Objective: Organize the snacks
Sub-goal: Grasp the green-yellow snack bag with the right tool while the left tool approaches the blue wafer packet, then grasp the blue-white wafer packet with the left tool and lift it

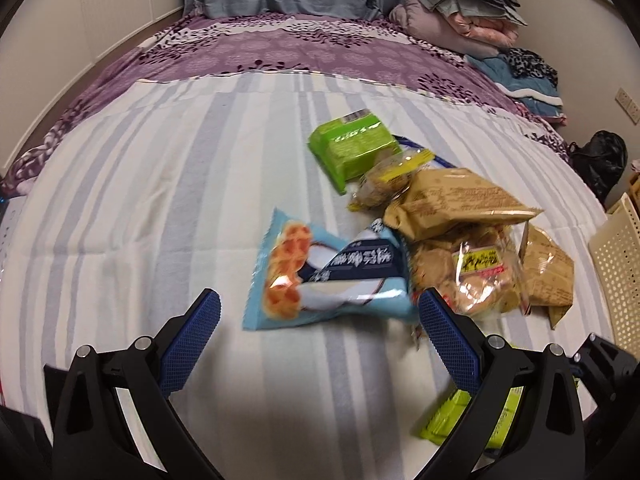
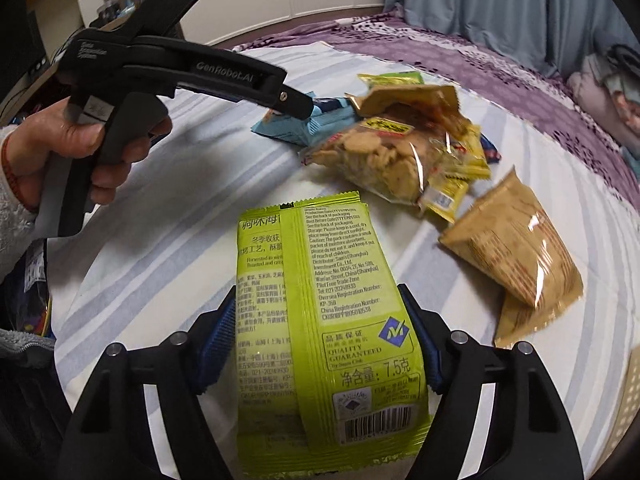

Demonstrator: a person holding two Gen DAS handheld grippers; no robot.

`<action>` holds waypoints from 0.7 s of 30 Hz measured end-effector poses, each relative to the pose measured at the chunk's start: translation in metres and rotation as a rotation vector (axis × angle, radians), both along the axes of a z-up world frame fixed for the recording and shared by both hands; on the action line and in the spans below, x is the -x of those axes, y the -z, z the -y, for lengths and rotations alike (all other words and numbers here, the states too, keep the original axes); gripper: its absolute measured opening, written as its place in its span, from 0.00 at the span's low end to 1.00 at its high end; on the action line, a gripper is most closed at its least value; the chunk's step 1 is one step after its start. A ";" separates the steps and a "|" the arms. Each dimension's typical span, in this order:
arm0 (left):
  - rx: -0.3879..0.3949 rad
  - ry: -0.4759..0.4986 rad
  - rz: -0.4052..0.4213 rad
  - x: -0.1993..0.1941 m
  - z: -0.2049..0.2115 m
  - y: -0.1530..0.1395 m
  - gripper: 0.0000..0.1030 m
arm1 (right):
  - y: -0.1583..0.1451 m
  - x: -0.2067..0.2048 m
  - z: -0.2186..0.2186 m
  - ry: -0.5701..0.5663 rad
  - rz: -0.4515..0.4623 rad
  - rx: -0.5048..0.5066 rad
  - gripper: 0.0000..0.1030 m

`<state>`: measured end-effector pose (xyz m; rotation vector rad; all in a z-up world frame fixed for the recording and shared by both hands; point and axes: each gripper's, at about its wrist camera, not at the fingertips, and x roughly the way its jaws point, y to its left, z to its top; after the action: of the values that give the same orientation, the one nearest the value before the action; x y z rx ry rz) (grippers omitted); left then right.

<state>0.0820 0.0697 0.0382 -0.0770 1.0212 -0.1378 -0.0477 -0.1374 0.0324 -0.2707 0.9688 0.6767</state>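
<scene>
My right gripper (image 2: 320, 320) is shut on a lime-green seaweed snack packet (image 2: 324, 320), held just above the striped bed sheet; the packet also shows in the left wrist view (image 1: 472, 420). My left gripper (image 1: 320, 312) is open, its blue pads on either side of a light-blue wafer packet (image 1: 320, 276) lying on the sheet. In the right wrist view the left gripper's body (image 2: 180, 72) reaches over that blue packet (image 2: 304, 124). Behind lie a clear bag of biscuits (image 1: 472, 276), tan packets (image 1: 456, 204) and a green box-shaped packet (image 1: 352, 148).
A cream perforated basket (image 1: 616, 264) stands at the bed's right edge. A purple floral cover (image 1: 280, 52) and folded bedding (image 1: 468, 12) lie at the back. Another tan packet (image 2: 520, 256) lies right of the green packet. A black bag (image 1: 600, 160) sits beyond the bed.
</scene>
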 end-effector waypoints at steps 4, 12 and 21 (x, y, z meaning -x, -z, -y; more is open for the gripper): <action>0.023 0.016 0.005 -0.016 0.002 0.005 0.98 | 0.002 0.001 -0.001 0.011 0.004 -0.003 0.72; 0.003 0.050 -0.056 -0.036 0.008 0.029 0.98 | 0.003 -0.002 -0.002 0.018 0.000 -0.009 0.72; -0.008 0.021 -0.051 -0.036 0.001 0.036 0.95 | 0.004 -0.007 -0.005 0.034 0.004 -0.011 0.73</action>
<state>0.1179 0.0683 0.0026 -0.0621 1.0736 -0.1517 -0.0409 -0.1322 0.0280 -0.2457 0.9634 0.6503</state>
